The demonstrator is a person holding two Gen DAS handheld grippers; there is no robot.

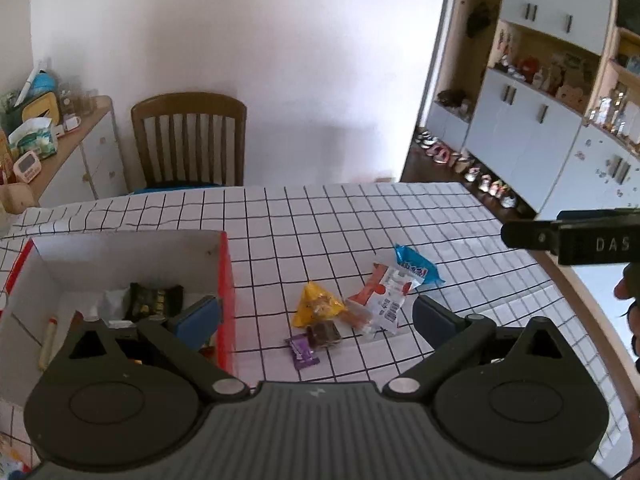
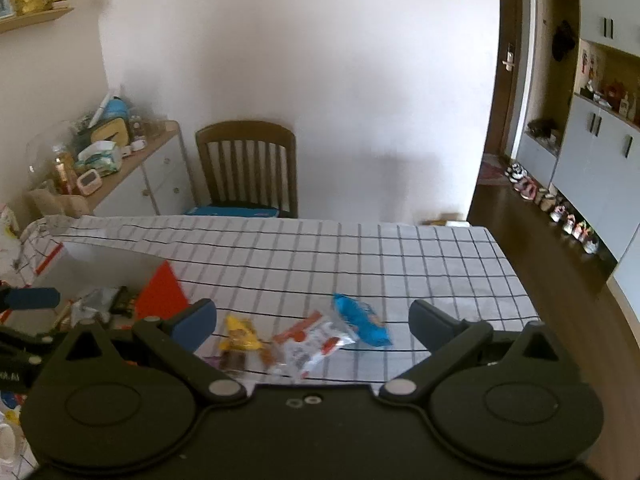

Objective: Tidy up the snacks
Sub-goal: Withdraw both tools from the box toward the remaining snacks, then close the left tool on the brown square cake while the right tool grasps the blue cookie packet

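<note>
A small heap of snacks lies on the checked tablecloth: a yellow packet [image 1: 316, 304], a white-and-red packet [image 1: 390, 296], a blue packet [image 1: 416, 268], a purple packet [image 1: 303, 350] and a brown square [image 1: 325, 334]. To their left stands a red box [image 1: 225, 280] with a white inside. It holds a black packet [image 1: 154, 300] and other snacks. My left gripper [image 1: 318, 316] is open and empty above the heap, with its left finger over the box's corner. My right gripper [image 2: 314, 320] hangs open and empty over the blue packet [image 2: 362, 320] and white-and-red packet [image 2: 316, 342].
A wooden chair [image 1: 188, 140] stands behind the table [image 1: 360, 216]. A cluttered sideboard [image 1: 72, 140] lies far left, and cabinets with shoes [image 1: 540, 128] line the right. The table's rounded edge [image 1: 580, 300] runs close on the right. The other gripper's black body [image 1: 580, 240] and a hand [image 1: 626, 292] show there.
</note>
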